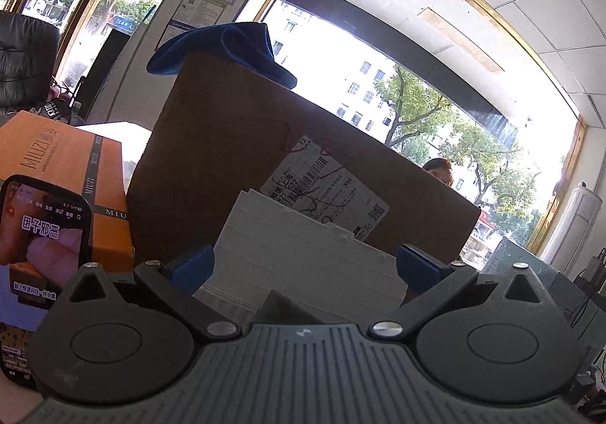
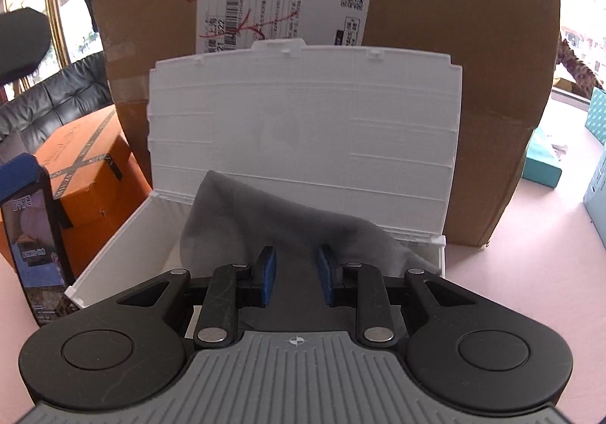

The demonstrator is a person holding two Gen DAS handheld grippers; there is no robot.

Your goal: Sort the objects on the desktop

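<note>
Grey cloth point(image 2: 288, 219) shows fully only beyond half-parted, empty right jaws; left jaws gape, empty.

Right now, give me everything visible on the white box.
The white box looks like ribbed plastic, hinged, with its lid open and standing near upright against the brown cardboard carton behind. A grey cloth drapes from inside up the lid. It sits on the pinkish table, beside an orange box. The right gripper hovers open over its interior.
</note>
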